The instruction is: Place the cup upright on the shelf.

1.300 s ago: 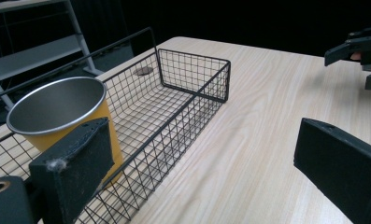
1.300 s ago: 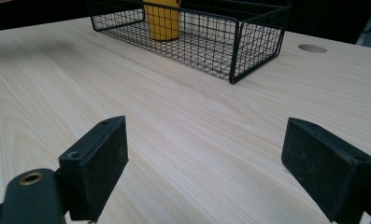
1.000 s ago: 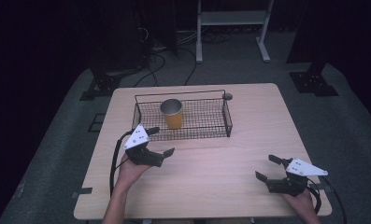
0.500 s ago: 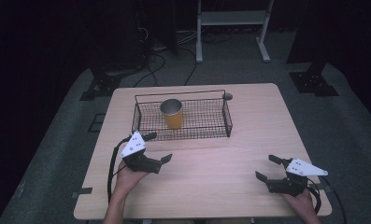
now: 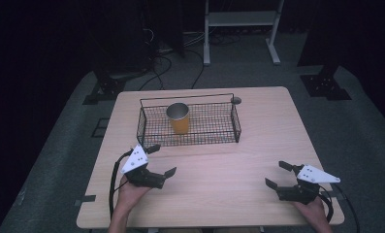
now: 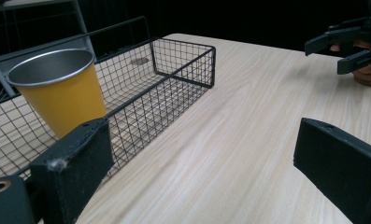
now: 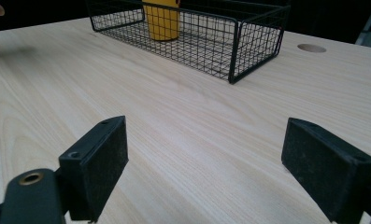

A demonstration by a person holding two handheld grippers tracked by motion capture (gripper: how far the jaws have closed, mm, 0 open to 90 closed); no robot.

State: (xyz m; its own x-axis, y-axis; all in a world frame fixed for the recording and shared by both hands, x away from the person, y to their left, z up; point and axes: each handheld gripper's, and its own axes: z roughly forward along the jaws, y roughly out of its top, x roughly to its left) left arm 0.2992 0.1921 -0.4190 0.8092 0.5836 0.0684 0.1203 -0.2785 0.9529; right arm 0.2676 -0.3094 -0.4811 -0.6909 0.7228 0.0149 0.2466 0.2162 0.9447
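Observation:
A black wire basket [image 5: 214, 131] stands on the far middle of the wooden table [image 5: 219, 165]. An orange cup [image 5: 178, 118] with a metal inside stands upright in it, left of centre. My left gripper [image 5: 162, 160] is open over the table, just in front of the basket's left end, with nothing between its jaws. In the left gripper view the cup [image 6: 61, 91] and basket [image 6: 183, 60] lie ahead to the left of my left gripper [image 6: 202, 154]. My right gripper [image 5: 276, 174] is open near the front right edge, empty. Past the open right gripper [image 7: 204, 149] stand the basket [image 7: 248, 42] and cup [image 7: 162, 18].
A small round hole [image 5: 235, 100] is set in the tabletop behind the basket's right end. Black stands and cables crowd the dark floor beyond the table. Bare wood lies between the two grippers.
My left gripper has drawn back from the basket's front left corner toward the near edge, still open. The right gripper, the cup and the basket have stayed put.

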